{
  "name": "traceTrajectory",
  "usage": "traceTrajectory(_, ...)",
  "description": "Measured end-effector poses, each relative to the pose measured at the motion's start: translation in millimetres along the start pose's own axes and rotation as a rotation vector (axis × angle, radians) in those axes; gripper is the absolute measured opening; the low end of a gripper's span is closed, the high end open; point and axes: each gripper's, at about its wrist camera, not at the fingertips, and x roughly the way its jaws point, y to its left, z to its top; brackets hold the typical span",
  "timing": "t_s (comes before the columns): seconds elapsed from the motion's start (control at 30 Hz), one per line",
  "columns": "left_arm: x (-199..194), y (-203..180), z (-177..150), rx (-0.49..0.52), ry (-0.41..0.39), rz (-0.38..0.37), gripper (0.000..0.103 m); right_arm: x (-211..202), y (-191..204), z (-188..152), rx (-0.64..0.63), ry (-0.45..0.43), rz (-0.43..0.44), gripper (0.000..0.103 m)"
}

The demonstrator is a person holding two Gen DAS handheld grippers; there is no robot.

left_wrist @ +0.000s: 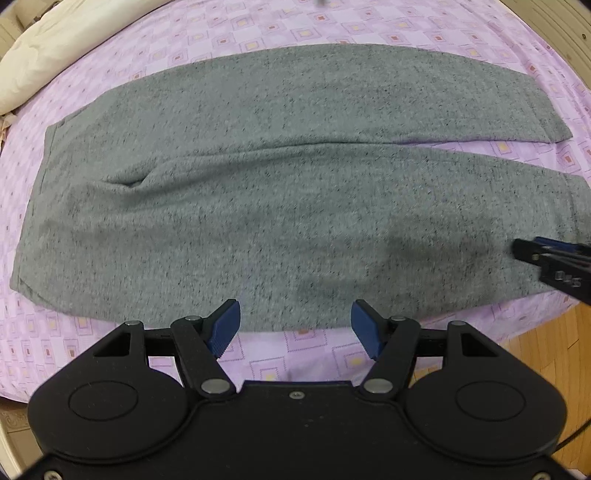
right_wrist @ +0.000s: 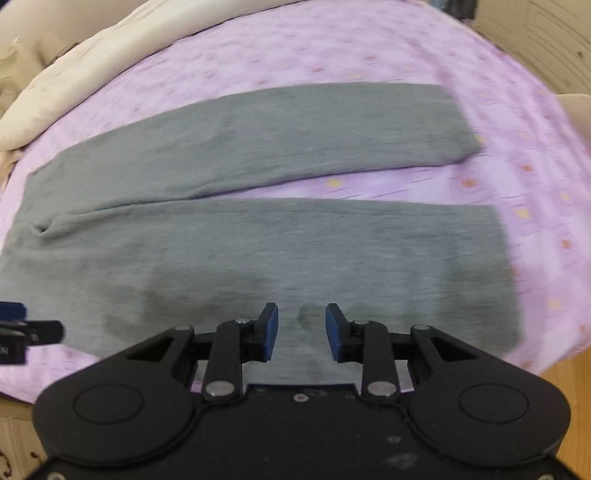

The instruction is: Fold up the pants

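Grey speckled pants (left_wrist: 280,192) lie flat on the purple bed sheet (left_wrist: 306,26), waist at the left, both legs running right with a narrow gap between them. My left gripper (left_wrist: 295,328) is open and empty at the near edge of the near leg. My right gripper (right_wrist: 301,330) is open and empty, low over the near leg of the pants (right_wrist: 280,251) close to its near edge. The right gripper also shows in the left wrist view (left_wrist: 546,258) at the right edge. The left gripper shows in the right wrist view (right_wrist: 26,326) at the left edge.
A cream pillow or duvet (left_wrist: 55,51) lies at the far left of the bed, also in the right wrist view (right_wrist: 85,70). Wooden floor (left_wrist: 546,339) shows past the bed's near right edge. A wooden bed frame (left_wrist: 569,33) curves at the far right.
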Motion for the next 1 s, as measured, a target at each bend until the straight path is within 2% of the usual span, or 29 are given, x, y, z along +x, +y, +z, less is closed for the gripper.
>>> traceTrajectory(0.13, 0, 21, 0, 0.001, -0.015, 0.006, 0.067, 32, 16, -6, -0.012, 0.072, -0.058, 0.031)
traceTrajectory(0.2, 0, 40, 8, 0.0, -0.03, 0.009, 0.065, 44, 10, -5, 0.031, 0.131, -0.104, 0.03)
traceTrajectory(0.23, 0, 47, 12, 0.004, -0.037, 0.011, 0.064, 44, 9, -4, 0.062, 0.134, -0.102, 0.03)
traceTrajectory(0.4, 1, 92, 52, 0.029, -0.102, 0.032, 0.064, 19, 3, 38, 0.235, 0.079, -0.138, 0.032)
traceTrajectory(0.5, 4, 119, 82, 0.03, -0.136, 0.006, 0.064, 7, 5, 77, 0.333, 0.04, -0.234, 0.035)
traceTrajectory(0.57, 7, 135, 105, 0.04, -0.146, -0.013, 0.064, 0, 12, 100, 0.354, -0.015, -0.288, 0.035)
traceTrajectory(0.67, 13, 148, 132, 0.062, -0.181, -0.011, 0.064, -8, 21, 130, 0.265, -0.115, -0.286, 0.035)
traceTrajectory(0.73, 19, 154, 150, 0.078, -0.196, 0.001, 0.064, -7, 25, 152, 0.196, -0.129, -0.285, 0.035)
traceTrajectory(0.83, 31, 160, 174, 0.056, -0.186, 0.009, 0.064, 9, 27, 176, 0.146, -0.069, -0.292, 0.035)
traceTrajectory(1.0, 41, 164, 192, 0.003, -0.166, 0.013, 0.064, 47, 20, 217, 0.073, 0.003, -0.215, 0.035)
